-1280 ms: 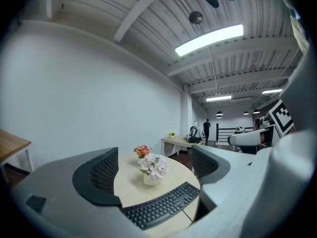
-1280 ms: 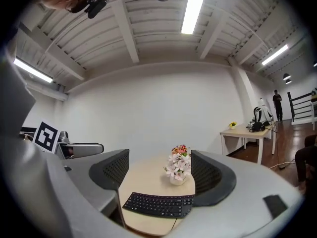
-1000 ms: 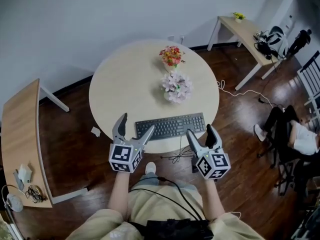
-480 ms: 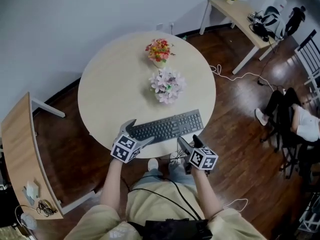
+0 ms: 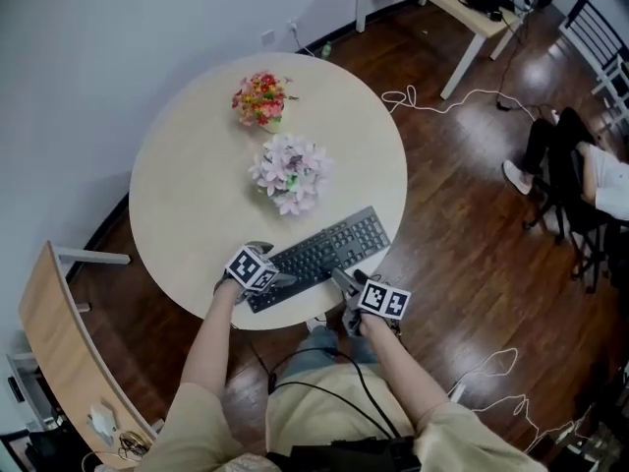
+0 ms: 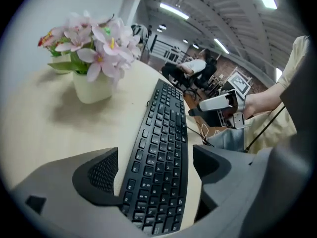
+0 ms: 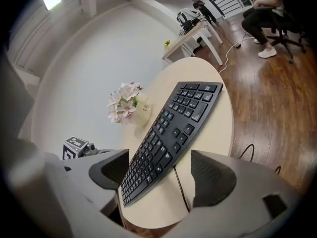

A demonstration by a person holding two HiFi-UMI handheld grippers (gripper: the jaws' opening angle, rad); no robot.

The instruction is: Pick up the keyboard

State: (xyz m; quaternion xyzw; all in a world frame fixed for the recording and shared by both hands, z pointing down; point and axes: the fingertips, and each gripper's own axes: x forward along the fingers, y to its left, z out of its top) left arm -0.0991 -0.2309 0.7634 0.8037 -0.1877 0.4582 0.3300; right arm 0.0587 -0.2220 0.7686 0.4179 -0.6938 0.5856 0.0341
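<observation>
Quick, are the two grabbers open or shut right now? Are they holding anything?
Left gripper: open, jaws either side of the keyboard's end, not clamped.
Right gripper: open, holding nothing; keyboard just ahead.

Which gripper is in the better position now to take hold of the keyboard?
Left. The left gripper has its open jaws on either side of one end of the keyboard, which lies on the table. The right gripper, also open, hangs at the table's edge, with the keyboard ahead of it.
</observation>
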